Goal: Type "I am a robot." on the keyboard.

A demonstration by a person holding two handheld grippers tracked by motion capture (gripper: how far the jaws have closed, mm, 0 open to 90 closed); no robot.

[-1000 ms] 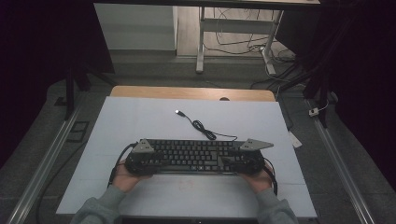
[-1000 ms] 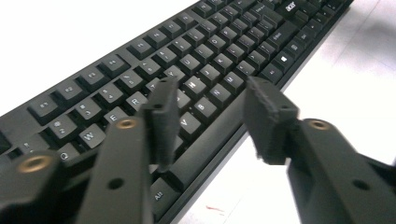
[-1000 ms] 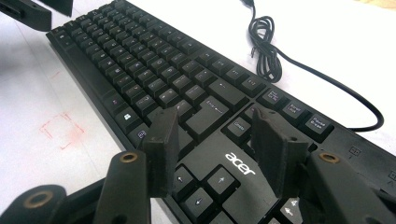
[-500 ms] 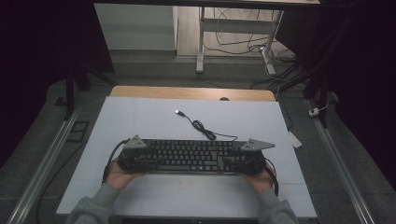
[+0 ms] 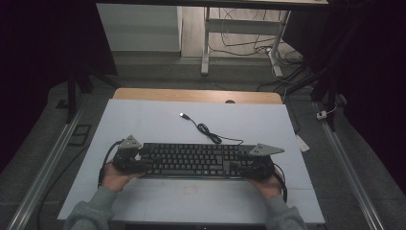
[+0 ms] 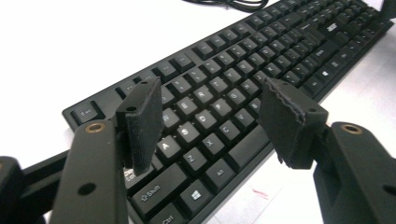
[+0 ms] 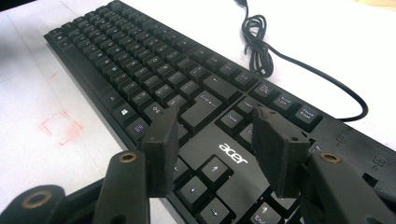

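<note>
Keyboard matt black plastic, table smooth white sheet beneath grippers, pads rough black foam

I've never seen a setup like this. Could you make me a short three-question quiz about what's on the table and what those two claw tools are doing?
1. True or false: the left gripper is clamped shut on a key of the keyboard.
2. Where does the loose end of the keyboard's cable lie? A) plugged into a laptop B) free on the white table cover, beyond the keyboard C) between the right gripper's jaws
3. What brand name is printed on the keyboard, near the arrow keys?

Key
1. False: its jaws stand apart over the letter keys, having just been opening, with nothing pinched between them.
2. B
3. acer, legible in the right gripper view.
</note>
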